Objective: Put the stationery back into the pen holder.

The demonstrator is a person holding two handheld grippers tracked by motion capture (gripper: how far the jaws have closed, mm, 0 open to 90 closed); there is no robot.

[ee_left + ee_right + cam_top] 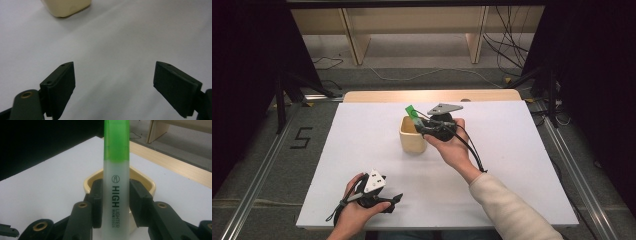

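1. The white surface (362, 150) carries one cream cup (412, 136), standing upright near the middle, toward the far edge.

2. My right gripper (428, 126) hangs just above the cup's right rim. In the right gripper view its jaws are clamped on the pale barrel of a green highlighter (116, 177), one jaw on each side of the printed lettering.

3. The highlighter's long axis runs straight out along the jaws, green cap end farthest from my hand. From the high view that cap tilts up and to the far left over the cup. The cup's mouth lies directly beyond and below the jaws, so I judge the coming move as tipping or lowering the pen into it.

4. My left gripper (393, 200) rests low at the near edge, well apart from the cup, jaws spread wide with nothing between them. The right hand is clearly nearer.

5. The pen's lower end is cut off behind the jaws, and I cannot see inside the cup.
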